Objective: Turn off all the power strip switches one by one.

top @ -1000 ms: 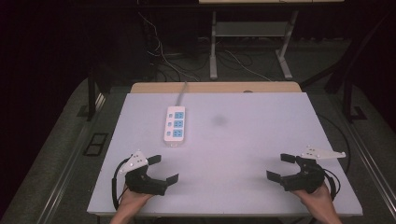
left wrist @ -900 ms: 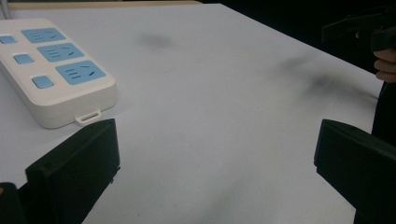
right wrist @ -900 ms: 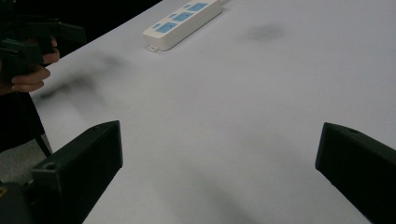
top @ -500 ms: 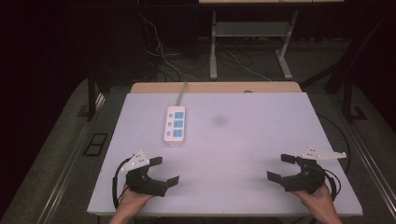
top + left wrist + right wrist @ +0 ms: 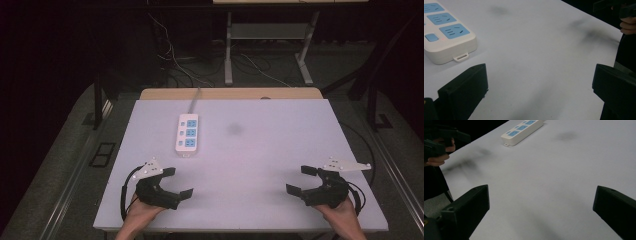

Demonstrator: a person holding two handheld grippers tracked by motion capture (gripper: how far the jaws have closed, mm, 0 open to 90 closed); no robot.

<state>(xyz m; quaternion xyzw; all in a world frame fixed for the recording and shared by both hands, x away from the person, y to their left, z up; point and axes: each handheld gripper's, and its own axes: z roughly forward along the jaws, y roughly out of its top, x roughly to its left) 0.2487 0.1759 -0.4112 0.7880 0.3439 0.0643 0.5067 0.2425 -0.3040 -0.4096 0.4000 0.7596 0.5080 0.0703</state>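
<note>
Both pairs of jaws stand spread wide and hold nothing. In the high view the left gripper point(image 5: 176, 183) sits in the lower left of the frame and the right gripper point(image 5: 301, 180) in the lower right, each low over the pale table point(image 5: 280, 145) near its front edge, with the person's hands coming in from the bottom.

The thing nearest them is the white power strip point(image 5: 187, 135) with 3 blue sockets, lying flat in the upper left part of the tabletop, its cord point(image 5: 194, 99) running away over the far edge. It is near the left gripper and well apart from the right one. In the left gripper view the strip point(image 5: 446, 35) fills the upper left corner, just beyond the left-hand jaw, its small hanging tab pointing toward the camera.

Judged from here, the main risks are these:
- The strip is wide and smooth, so jaws closing on its rounded long sides may slip or tip it.
- A grasp on the near end alone could let the far end swing, with the cord dragging against it.
- A pull toward the front edge may tighten the cord where it passes over the table's back edge and jerk the strip loose.
- A jaw coming in low may push the strip along the table instead of straddling it.
</note>
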